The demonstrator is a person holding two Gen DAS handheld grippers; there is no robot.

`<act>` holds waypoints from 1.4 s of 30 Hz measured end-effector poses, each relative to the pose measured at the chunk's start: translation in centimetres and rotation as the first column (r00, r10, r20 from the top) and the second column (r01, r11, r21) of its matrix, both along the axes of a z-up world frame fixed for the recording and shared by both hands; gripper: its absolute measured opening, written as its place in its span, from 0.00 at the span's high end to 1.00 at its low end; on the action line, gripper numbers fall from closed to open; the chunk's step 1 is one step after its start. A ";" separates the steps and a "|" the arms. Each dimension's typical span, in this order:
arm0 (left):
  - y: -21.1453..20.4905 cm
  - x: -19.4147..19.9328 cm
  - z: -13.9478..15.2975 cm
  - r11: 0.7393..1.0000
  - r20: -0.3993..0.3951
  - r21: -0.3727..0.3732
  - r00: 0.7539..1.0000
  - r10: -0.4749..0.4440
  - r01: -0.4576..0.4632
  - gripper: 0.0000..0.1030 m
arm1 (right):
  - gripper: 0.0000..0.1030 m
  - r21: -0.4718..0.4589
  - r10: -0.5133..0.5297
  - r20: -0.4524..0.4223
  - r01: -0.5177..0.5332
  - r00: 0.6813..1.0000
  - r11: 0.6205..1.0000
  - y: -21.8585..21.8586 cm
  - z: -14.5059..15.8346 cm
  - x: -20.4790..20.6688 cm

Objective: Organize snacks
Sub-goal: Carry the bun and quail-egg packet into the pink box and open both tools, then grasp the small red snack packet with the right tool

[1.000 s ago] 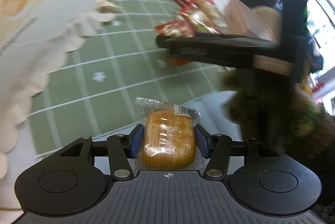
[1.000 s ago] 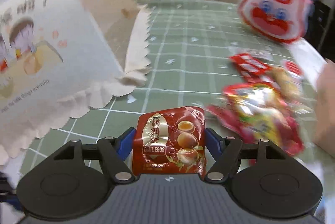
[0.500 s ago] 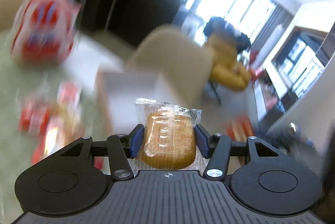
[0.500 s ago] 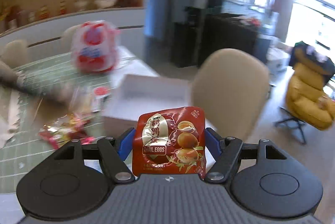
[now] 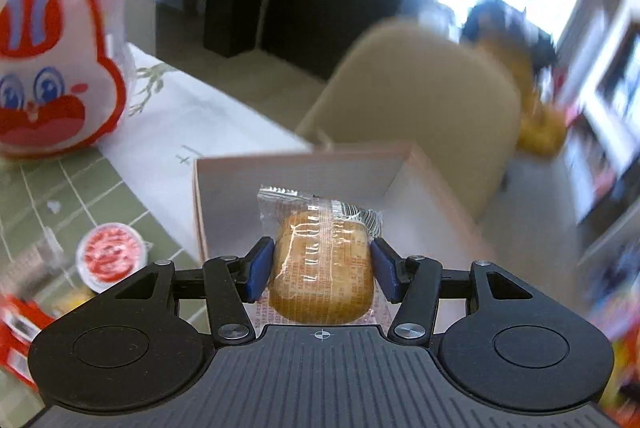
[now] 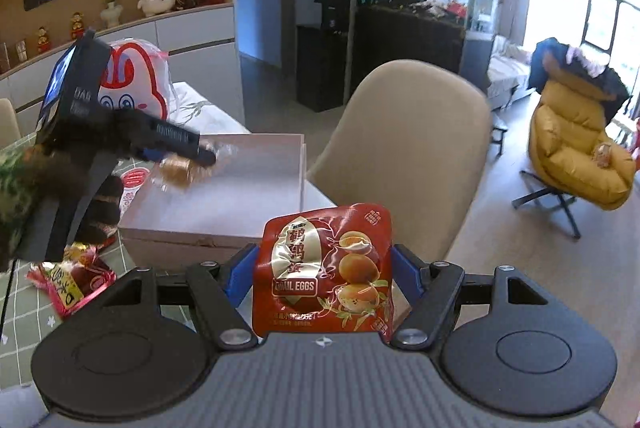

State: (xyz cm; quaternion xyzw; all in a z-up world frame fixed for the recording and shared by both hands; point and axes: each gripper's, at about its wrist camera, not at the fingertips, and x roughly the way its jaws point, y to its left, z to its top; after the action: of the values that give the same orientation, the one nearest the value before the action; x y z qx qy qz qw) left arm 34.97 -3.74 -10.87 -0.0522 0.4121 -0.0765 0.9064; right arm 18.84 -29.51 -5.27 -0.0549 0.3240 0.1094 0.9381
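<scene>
My left gripper (image 5: 322, 268) is shut on a small golden cake in clear wrap (image 5: 322, 268) and holds it over the open white box (image 5: 296, 176) at the table's edge. In the right wrist view the left gripper (image 6: 188, 156) shows above the box (image 6: 248, 188) with the cake (image 6: 176, 170) in its tips. My right gripper (image 6: 324, 276) is shut on a red quail eggs packet (image 6: 324, 272), just short of the box's near wall.
A rabbit-face snack bag (image 5: 48, 64) stands on the green checked tablecloth (image 5: 60, 188) left of the box. A round red-lidded cup (image 5: 110, 252) and loose red packets (image 6: 72, 280) lie near the box. A beige chair (image 6: 412, 140) stands behind the box.
Both grippers swung from the paper bag and green cloth to the right, toward the white box. The left gripper now hovers over the box. Both still hold their snacks.
</scene>
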 end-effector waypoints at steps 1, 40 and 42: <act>-0.3 0.0 -0.2 0.998 -0.030 0.022 0.998 -0.055 0.056 0.43 | 0.31 0.005 0.009 -0.010 -0.009 1.000 1.000 0.5 -0.4 1.0; 18.8 -9.1 -2.9 0.863 -0.098 -0.059 0.863 0.496 -0.502 0.44 | 0.25 -0.029 0.470 -0.077 -0.473 0.879 0.880 18.9 -4.0 5.0; 18.5 -9.8 -3.2 0.869 -0.070 0.020 0.866 0.495 -0.495 0.45 | 0.25 -0.029 0.483 -0.075 -0.486 0.873 0.874 19.8 -3.6 5.3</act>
State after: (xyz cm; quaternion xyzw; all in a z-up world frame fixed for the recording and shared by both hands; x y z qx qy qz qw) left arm 25.14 14.72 -14.02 -0.1581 0.4178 0.1608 0.8801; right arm 24.14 -9.74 -8.82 -0.1528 0.3328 0.3347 0.8682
